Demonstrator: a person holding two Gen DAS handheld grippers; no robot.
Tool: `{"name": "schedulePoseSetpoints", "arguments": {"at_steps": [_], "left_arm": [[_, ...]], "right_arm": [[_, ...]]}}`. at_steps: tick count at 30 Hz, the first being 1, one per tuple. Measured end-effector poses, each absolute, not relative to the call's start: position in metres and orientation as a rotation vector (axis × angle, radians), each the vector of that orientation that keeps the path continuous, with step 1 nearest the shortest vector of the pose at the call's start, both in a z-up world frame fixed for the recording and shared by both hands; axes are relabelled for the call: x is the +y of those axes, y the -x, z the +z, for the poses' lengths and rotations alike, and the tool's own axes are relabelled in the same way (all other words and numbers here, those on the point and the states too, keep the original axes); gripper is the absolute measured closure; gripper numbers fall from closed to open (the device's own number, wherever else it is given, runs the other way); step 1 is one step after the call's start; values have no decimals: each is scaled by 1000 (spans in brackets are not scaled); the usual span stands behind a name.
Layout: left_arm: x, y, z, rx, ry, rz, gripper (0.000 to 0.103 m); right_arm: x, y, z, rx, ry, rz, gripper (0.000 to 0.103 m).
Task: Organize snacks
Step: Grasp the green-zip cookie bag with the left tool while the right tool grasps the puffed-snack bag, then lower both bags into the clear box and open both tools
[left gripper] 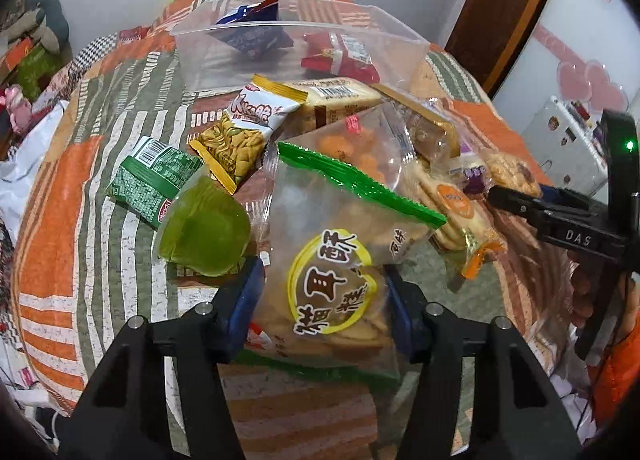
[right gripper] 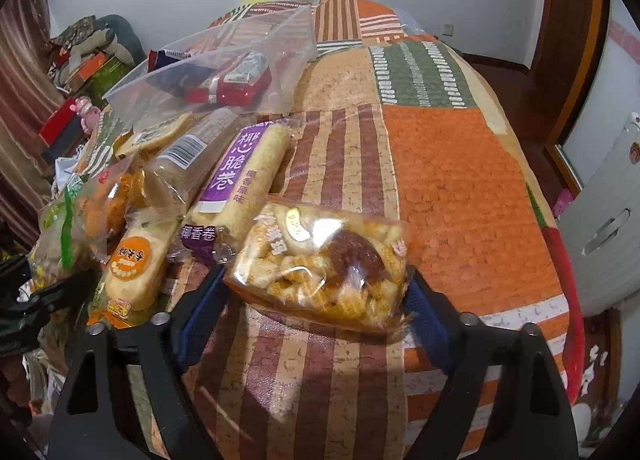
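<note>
My left gripper (left gripper: pixel 322 288) is shut on a clear cracker bag with green trim (left gripper: pixel 340 256), held above the pile. My right gripper (right gripper: pixel 316 292) is shut on a clear pack of puffed snack with a dark date (right gripper: pixel 320 268), just above the bedspread; it also shows in the left wrist view (left gripper: pixel 516 196). A clear plastic bin (left gripper: pixel 296 48) at the back holds a blue pack (left gripper: pixel 248 36) and a red pack (left gripper: pixel 340 56); the bin also shows in the right wrist view (right gripper: pixel 224 72). Loose snacks lie before it: a green jelly cup (left gripper: pixel 204 232), a green packet (left gripper: pixel 156 180), a yellow Kkoo pack (left gripper: pixel 240 136).
A purple coconut roll pack (right gripper: pixel 244 176), an orange-label biscuit pack (right gripper: pixel 132 264) and a barcoded cracker pack (right gripper: pixel 188 164) lie on the patchwork bedspread (right gripper: pixel 460 188). Clutter stands left of the bed. A brown door frame (left gripper: pixel 500 8) and a white appliance (right gripper: pixel 608 228) stand at right.
</note>
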State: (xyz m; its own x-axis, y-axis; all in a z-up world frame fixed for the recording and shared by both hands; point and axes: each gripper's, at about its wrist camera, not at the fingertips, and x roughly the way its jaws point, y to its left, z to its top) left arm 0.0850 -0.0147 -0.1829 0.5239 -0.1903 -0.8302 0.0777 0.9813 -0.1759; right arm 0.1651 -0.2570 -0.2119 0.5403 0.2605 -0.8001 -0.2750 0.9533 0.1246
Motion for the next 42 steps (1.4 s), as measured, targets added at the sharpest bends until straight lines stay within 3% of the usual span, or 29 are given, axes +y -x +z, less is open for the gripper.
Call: {"name": "schedulePoseSetpoints", "arguments": {"at_steps": [9,29,42], "left_arm": [[-10,-82,-160,944,124,-158,47],[4,-149,-64,725,158,-146,47],[8,-216,-58,722,175,-144,47]], "right_arm": [[-270,-162,-203,920,-12,314,26],[-241,-190,-113,670,-12,398,26],[-194,-241,-107,626,3,465,26]]}}
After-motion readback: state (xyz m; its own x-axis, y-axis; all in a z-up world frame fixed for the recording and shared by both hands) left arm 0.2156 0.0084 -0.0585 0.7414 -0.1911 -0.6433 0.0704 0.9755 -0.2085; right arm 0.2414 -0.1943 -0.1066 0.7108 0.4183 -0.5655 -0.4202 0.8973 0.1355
